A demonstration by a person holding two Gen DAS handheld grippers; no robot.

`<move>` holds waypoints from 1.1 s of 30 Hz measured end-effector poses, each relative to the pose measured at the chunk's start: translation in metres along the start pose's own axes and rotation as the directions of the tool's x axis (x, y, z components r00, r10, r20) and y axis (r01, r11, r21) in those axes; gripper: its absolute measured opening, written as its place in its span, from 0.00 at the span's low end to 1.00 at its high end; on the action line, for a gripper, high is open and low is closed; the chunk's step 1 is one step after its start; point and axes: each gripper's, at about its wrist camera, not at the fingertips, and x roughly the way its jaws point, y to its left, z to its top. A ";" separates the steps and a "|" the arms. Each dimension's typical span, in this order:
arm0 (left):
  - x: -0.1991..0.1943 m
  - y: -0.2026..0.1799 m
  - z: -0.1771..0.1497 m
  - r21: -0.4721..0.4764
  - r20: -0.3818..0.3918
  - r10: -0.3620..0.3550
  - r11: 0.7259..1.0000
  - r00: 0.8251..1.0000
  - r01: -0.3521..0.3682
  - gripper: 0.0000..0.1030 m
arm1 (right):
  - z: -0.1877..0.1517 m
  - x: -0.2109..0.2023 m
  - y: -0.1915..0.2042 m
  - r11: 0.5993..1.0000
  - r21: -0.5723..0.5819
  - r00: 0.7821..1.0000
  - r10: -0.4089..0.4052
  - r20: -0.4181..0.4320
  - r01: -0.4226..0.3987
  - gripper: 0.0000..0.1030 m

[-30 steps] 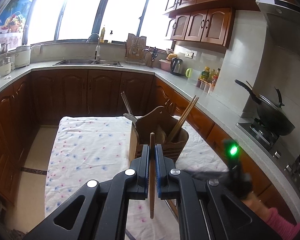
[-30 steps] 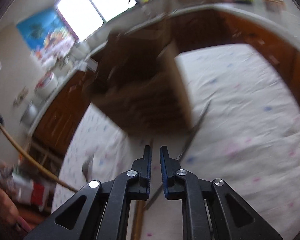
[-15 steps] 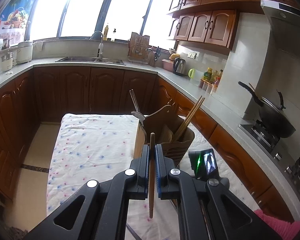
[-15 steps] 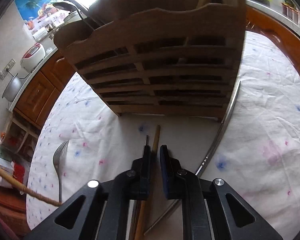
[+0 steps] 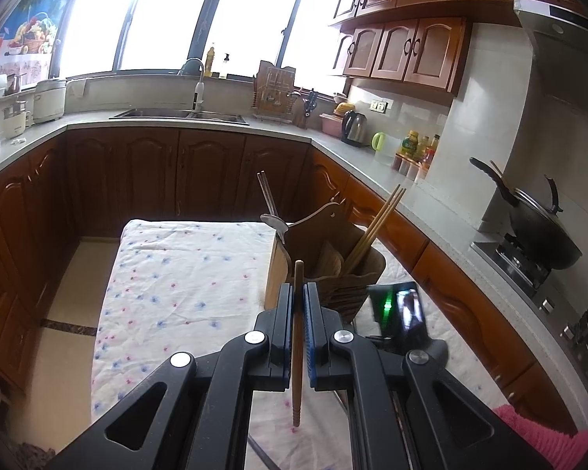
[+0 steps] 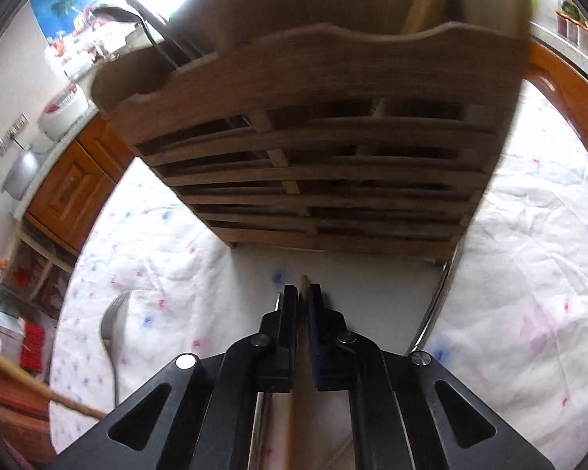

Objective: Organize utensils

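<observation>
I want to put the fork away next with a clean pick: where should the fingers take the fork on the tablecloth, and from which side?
Take the fork by its thin handle, probably near mid-length, coming straight down from above with the fingers across it. It lies flat on the tablecloth, apart from the wooden holder, so a sideways approach finds no edge.

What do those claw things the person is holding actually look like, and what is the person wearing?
Both claws, the left claw and the right claw, are matte black plastic with angular, branching arms that have triangular cut-outs and round silver bolts. The fingers carry ribbed blue pads on their inner faces. A small screen with a green light sits on the right one. A fuzzy pink sleeve shows.
</observation>
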 end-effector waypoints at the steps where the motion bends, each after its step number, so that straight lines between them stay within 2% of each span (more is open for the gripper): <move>1: 0.000 0.000 0.000 0.000 0.000 0.001 1.000 1.000 -0.001 0.04 | -0.002 -0.007 -0.001 1.000 0.002 1.000 0.005 0.017 -0.005 0.05; 6: -0.006 -0.003 0.000 0.004 0.010 -0.004 1.000 1.000 0.004 0.04 | -0.008 -0.058 -0.002 0.998 -0.001 0.992 0.068 0.104 -0.068 0.04; 14: -0.016 -0.008 -0.001 0.013 0.030 -0.010 1.000 1.000 0.009 0.04 | -0.005 -0.148 -0.003 0.994 -0.023 0.955 0.111 0.274 -0.109 0.04; 18: -0.019 -0.011 0.000 0.018 0.040 -0.013 1.000 0.999 0.012 0.04 | 0.000 -0.179 0.004 0.994 -0.027 0.922 0.111 0.370 -0.109 0.04; 25: -0.018 -0.014 0.006 0.024 0.060 -0.021 1.000 0.998 0.019 0.04 | 0.014 -0.213 0.010 0.995 -0.013 0.846 0.088 0.526 -0.096 0.04; 33: -0.009 -0.014 0.023 0.027 0.097 -0.024 0.999 0.995 0.021 0.04 | 0.034 -0.221 0.006 0.996 0.023 0.771 0.050 0.634 -0.084 0.04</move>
